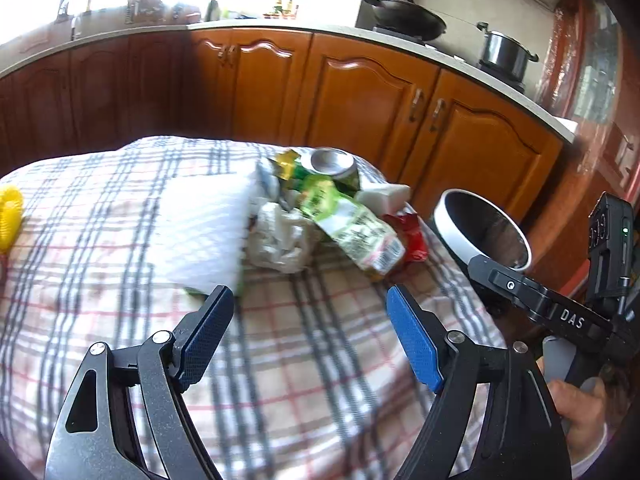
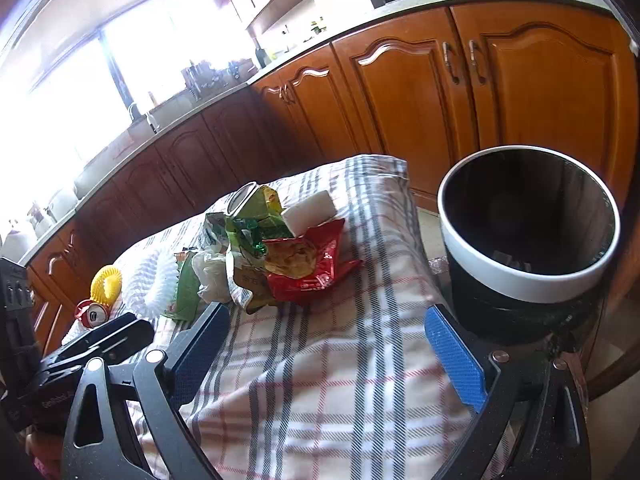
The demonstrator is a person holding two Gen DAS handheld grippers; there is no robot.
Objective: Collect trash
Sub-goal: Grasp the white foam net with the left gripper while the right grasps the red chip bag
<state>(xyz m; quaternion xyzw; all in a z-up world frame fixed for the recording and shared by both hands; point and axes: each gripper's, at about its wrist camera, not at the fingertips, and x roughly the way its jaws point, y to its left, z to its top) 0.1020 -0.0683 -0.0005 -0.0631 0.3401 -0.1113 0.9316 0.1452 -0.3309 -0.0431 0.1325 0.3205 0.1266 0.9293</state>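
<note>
tools (image 1: 310, 316) (image 2: 326, 334) both wide open, empty; approach red wrapper (image 2: 316, 264) low, pinch its edge, carry to bin (image 2: 524, 276).

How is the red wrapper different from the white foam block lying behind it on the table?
The red wrapper is thin, crumpled and printed with a food picture; the white foam block is thick, plain and boxy. The wrapper lies nearer the camera, the block behind it. Both sit in the same trash pile on the checked cloth.
</note>
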